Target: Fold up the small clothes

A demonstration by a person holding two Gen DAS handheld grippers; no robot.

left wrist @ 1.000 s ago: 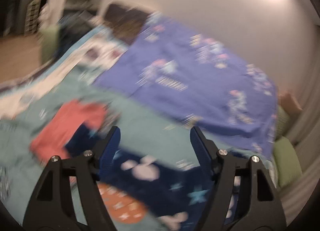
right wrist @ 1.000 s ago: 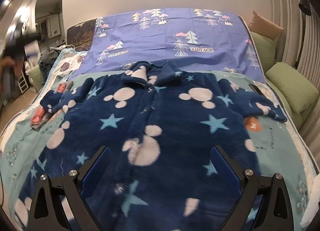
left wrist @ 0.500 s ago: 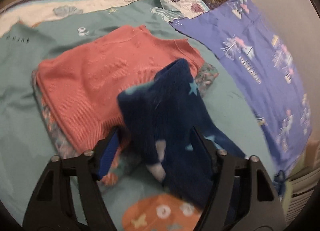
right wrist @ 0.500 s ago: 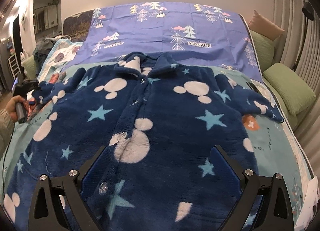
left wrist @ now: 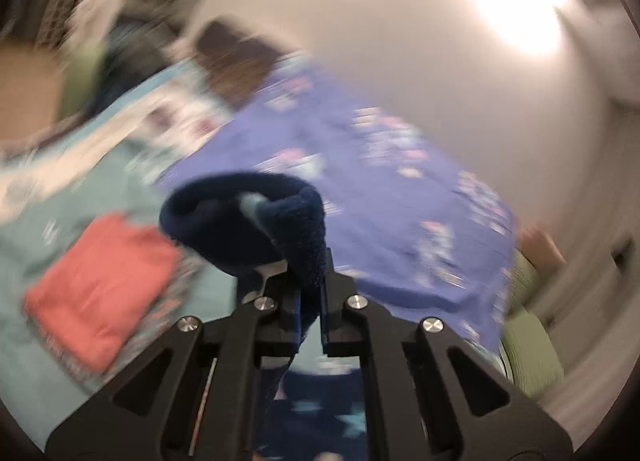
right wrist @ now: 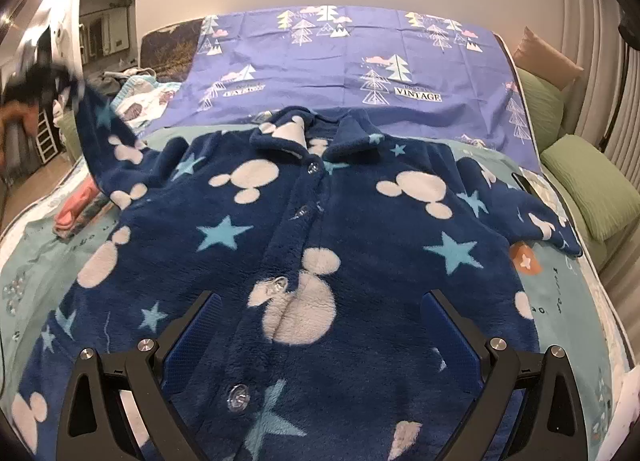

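A navy fleece jacket (right wrist: 320,237) with white mouse heads and blue stars lies front-up on the bed. My left gripper (left wrist: 311,261) is shut on the jacket's left sleeve cuff (left wrist: 248,221) and holds it lifted above the bed. In the right wrist view that sleeve (right wrist: 100,129) rises up to the left toward the blurred left gripper (right wrist: 40,81). My right gripper (right wrist: 320,341) is open and empty, hovering over the jacket's lower front. The other sleeve (right wrist: 532,217) lies flat at the right.
A folded coral garment (left wrist: 104,277) sits on a patterned folded piece at the bed's left side (right wrist: 76,209). A purple tree-print sheet (right wrist: 360,69) covers the head of the bed. Green pillows (right wrist: 592,185) lie along the right edge by the wall.
My left gripper has shut on the sleeve cuff and lifted it off the folded coral garment. The right gripper has moved slightly closer to the jacket, still open.
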